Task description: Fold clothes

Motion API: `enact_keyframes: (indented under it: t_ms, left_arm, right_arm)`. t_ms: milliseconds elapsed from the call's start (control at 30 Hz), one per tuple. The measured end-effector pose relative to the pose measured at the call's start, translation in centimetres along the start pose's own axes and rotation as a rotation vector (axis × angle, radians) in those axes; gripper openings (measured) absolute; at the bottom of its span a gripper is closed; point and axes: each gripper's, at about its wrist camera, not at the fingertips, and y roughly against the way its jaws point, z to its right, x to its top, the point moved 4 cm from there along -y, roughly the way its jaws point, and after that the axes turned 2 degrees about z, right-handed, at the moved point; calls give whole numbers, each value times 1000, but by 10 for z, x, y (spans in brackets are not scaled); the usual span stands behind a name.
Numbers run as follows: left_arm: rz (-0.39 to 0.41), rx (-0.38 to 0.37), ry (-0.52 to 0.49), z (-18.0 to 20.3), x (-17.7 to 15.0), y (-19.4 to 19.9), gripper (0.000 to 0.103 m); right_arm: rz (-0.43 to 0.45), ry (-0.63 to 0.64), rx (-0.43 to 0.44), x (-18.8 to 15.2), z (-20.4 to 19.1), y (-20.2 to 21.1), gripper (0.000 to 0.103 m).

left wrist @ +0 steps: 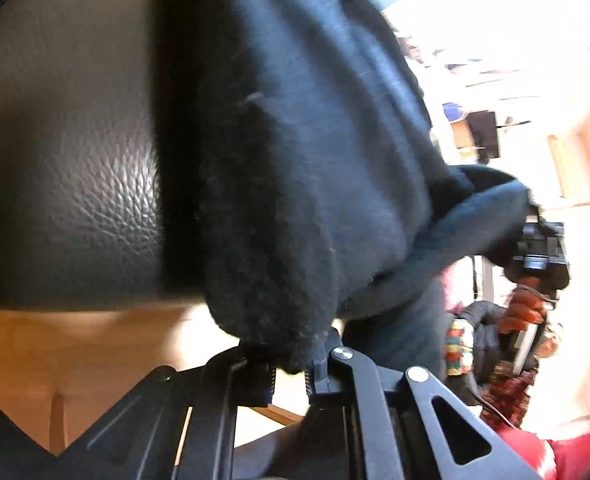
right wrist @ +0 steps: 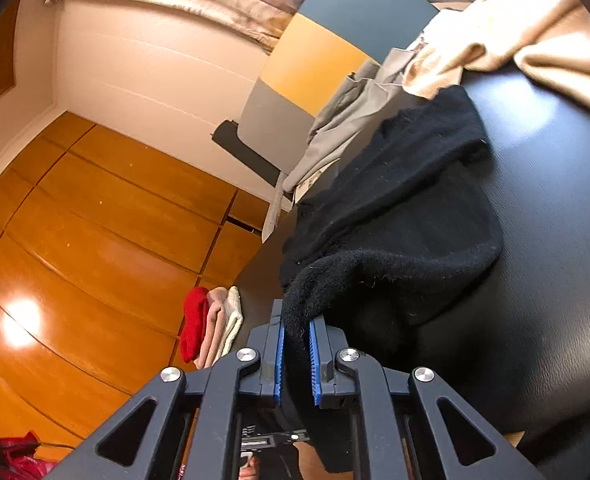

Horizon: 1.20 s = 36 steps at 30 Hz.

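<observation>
A dark fleece garment [left wrist: 295,140] is draped over a black leather seat [left wrist: 75,180]. In the left wrist view its lower corner hangs between the fingers of my left gripper [left wrist: 289,376], which is shut on it. To the right, another fold of the garment runs into my right gripper [left wrist: 539,248], held by a hand [left wrist: 523,312]. In the right wrist view the garment [right wrist: 407,208] lies bunched on the leather [right wrist: 555,240]. Its near edge is pinched between the blue pads [right wrist: 314,360] of my right gripper [right wrist: 296,356].
A beige cloth [right wrist: 515,32] and a grey garment [right wrist: 347,120] lie at the seat's far end. A stack of folded red, pink and cream cloths [right wrist: 211,328] sits beside the seat above the wooden floor [right wrist: 95,220]. A colour-block panel [right wrist: 327,52] leans on the wall. A red cloth [left wrist: 555,452] lies low on the right.
</observation>
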Motion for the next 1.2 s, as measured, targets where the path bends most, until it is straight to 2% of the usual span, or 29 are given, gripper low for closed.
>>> enact_keyframes:
  t_ms: [233,367,533,667,833,1033,1200]
  left_arm:
    - [99,-148,-38,16,-6,74,8]
    - [139,-230,-98,33,-19,106,6]
    - [186,-374,-88,34,-6,137,3]
    - [235,-417,-82,38,29,134,3]
    - [271,-479,-84,50,98,130,3]
    - [318,-458,-35,48,198,102,3]
    - [350,-400,92,19,275,62,3]
  right_arm:
    - [-27,-14,-1,-19,11,23,11]
    - [-54,9,89,-40,0,35,11]
    - [-37,-1,190,-50,-12,46,11]
    - [-27,-13,215,-34,-15,34,11]
    - [11,-38,209,17,-10,2,11]
    - [75,-109,162,97,11,-46,11]
    - [121,-268,87,147,61,-100,11]
